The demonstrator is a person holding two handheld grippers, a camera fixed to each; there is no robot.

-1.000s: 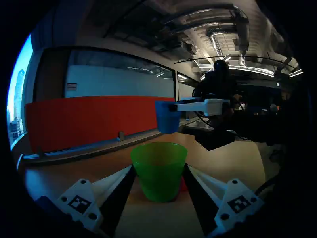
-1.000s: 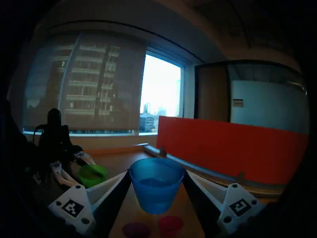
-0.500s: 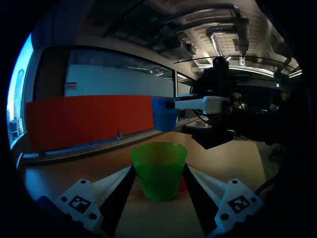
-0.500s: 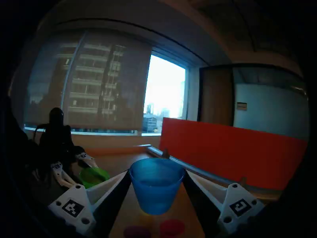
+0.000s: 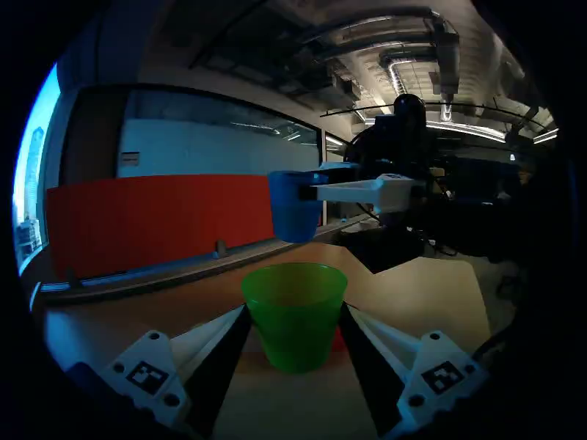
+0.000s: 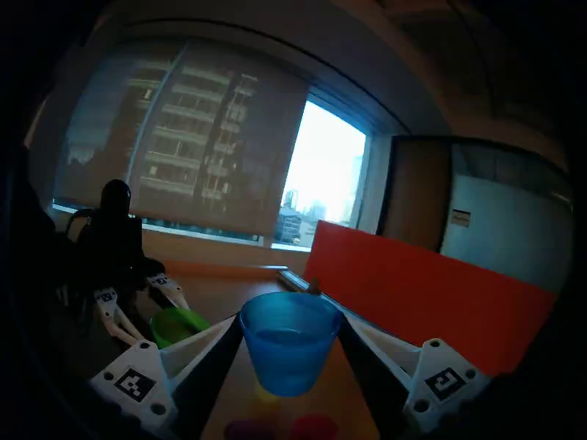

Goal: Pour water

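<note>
The blue cup has shifted left and higher.

My left cam rides on the left hand-held gripper and looks out along its fingers. It's low over the bench, aimed at the red panel and the ceiling, with the green cup right up close. The right cam does the same from the right hand-held gripper, blue cup up close, facing the window. They more or less face each other, so each catches the other gripper and its cup farther off, plus the panel and bench.
</note>
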